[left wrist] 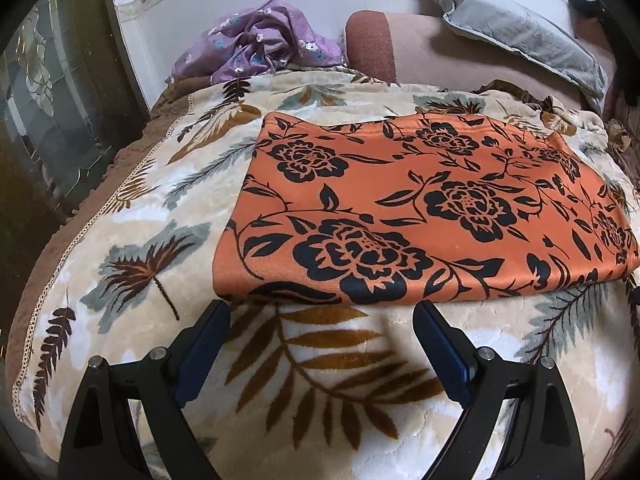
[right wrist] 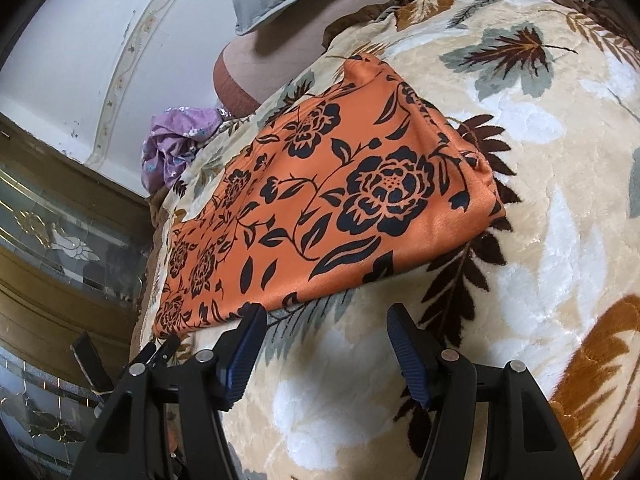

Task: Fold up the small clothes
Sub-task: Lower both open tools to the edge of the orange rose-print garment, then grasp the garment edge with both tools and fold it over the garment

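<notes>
An orange garment with a black rose print [left wrist: 420, 216] lies folded flat into a rectangle on a cream blanket with a leaf pattern [left wrist: 132, 216] that covers the bed, nearer the blanket's far edge than its near one. The left gripper [left wrist: 322, 314] hovers just short of the garment's near edge, jaws spread wide with only blanket between them. The right gripper [right wrist: 326, 316] sits at the same edge near the garment's right corner, jaws likewise apart and holding nothing. Beyond the blanket's far edge, a crumpled purple flowered cloth [left wrist: 260, 40] lies against the wall, beside a brown bolster [left wrist: 370, 44] and a grey pillow [left wrist: 516, 32].
</notes>
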`<control>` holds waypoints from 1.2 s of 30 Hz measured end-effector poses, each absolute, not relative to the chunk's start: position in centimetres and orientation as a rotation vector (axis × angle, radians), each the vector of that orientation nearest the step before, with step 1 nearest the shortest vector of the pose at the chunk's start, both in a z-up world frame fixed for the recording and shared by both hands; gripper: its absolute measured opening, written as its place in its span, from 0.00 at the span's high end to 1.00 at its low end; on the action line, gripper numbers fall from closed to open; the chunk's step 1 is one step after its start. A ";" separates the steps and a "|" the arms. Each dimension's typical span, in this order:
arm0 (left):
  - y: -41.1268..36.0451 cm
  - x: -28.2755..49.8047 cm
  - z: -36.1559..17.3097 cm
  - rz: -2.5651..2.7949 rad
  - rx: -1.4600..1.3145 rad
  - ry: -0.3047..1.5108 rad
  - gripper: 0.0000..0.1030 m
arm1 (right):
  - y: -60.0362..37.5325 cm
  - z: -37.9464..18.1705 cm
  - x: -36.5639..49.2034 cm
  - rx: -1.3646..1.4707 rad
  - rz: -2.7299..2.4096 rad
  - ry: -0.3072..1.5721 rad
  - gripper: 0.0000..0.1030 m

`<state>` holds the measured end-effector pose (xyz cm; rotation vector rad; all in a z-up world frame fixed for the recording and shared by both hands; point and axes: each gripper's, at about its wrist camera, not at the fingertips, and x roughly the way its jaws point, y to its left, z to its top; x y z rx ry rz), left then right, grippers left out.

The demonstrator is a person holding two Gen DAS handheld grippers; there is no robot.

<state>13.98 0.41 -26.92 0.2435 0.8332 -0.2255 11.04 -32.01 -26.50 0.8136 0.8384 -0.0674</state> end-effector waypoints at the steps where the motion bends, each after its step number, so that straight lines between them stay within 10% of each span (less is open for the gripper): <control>1: 0.4 14.0 -26.9 -0.226 0.242 0.834 0.09 | -32.0 -26.5 11.1 0.812 -0.067 0.840 0.36; 36: 2.5 20.4 -28.8 -0.380 -0.263 1.168 0.09 | -37.4 -30.0 13.3 1.154 -0.119 0.743 0.29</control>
